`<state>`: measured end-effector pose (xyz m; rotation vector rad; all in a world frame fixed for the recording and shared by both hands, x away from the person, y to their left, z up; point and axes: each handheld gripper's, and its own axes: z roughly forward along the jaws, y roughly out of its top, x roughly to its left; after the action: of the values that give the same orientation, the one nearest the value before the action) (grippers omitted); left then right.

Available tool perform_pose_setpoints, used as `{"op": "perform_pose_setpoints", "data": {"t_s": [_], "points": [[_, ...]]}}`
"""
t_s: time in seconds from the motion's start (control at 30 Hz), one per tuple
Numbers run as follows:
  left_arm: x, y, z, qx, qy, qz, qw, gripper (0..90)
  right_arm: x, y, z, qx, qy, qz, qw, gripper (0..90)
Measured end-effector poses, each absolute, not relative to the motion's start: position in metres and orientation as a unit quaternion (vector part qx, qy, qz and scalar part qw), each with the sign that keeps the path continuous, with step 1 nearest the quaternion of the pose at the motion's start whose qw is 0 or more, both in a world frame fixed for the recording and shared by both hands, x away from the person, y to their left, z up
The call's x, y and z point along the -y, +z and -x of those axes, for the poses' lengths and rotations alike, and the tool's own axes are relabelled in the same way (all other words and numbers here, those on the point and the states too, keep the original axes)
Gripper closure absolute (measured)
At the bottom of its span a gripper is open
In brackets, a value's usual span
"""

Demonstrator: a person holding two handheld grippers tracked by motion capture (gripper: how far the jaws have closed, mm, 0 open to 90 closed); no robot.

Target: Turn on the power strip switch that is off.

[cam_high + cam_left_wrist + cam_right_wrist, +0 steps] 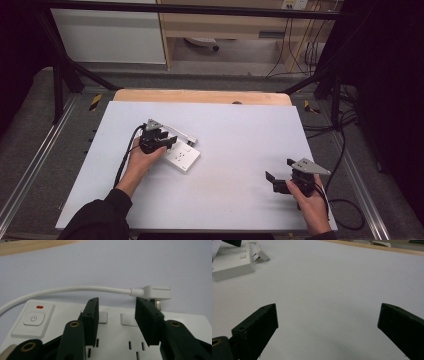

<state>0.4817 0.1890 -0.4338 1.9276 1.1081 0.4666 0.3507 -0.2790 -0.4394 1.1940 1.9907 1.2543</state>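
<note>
Over power strip [62, 322], left claw [116, 315] half-open — right claw [327, 322] wide, empty

power strip [62, 325] cut off at bottom edge, cable [62, 290] leaving left (end unseen)

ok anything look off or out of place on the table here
Nothing looks damaged or spilled. The white power strip lies askew to the table edges, with its own plug loose on the table behind it, connected to nothing.
</note>
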Motion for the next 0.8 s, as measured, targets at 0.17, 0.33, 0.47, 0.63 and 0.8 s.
{"op": "perform_pose_setpoints", "data": {"t_s": [0.17,0.33,0.47,0.63,0.8], "points": [[-0.1873,-0.4333,-0.4812,-0.434,0.189,-0.770,0.428,61.0,0.2782,-0.4396,-0.3503,-0.730,0.461,-0.441,0.246,3.4],[-0.1865,-0.4332,-0.4820,-0.431,0.186,-0.771,0.431,68.5,0.2786,-0.4396,-0.3506,-0.731,0.461,-0.439,0.247,3.5],[-0.1860,-0.4328,-0.4827,-0.431,0.185,-0.769,0.434,71.2,0.2785,-0.4396,-0.3507,-0.731,0.461,-0.438,0.247,3.4],[-0.1857,-0.4328,-0.4837,-0.432,0.181,-0.769,0.435,75.3,0.2789,-0.4394,-0.3507,-0.731,0.461,-0.437,0.248,3.5],[-0.1847,-0.4330,-0.4841,-0.429,0.179,-0.771,0.435,78.7,0.2788,-0.4394,-0.3508,-0.731,0.461,-0.437,0.248,3.5]]}}
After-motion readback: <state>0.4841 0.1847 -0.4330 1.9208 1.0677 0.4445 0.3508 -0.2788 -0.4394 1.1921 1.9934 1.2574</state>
